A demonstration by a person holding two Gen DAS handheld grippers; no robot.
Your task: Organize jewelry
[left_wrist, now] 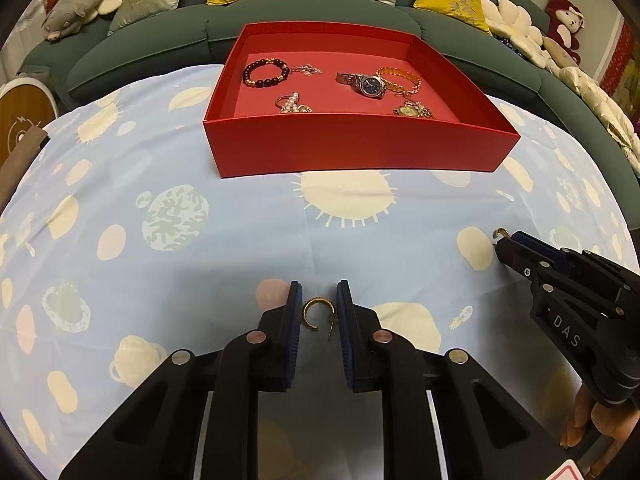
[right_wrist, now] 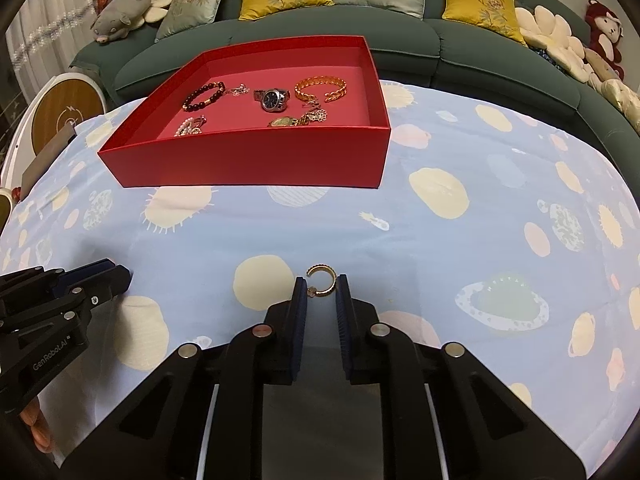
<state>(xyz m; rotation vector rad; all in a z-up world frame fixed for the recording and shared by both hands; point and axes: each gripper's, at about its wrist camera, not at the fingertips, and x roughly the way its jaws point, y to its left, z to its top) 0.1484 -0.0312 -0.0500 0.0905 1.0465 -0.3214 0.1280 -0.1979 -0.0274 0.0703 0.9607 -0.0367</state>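
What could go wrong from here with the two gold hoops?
1. The right gripper pinches its hoop only at the fingertips; it may twist out on the way to the red box.
2. The left gripper is open around the other hoop, flat on the cloth; closing may snag fabric or flick it.

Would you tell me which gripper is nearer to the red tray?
Right, though only slightly. The right gripper grips a gold ring nearer the red tray; the left gripper straddles another gold ring farther back.
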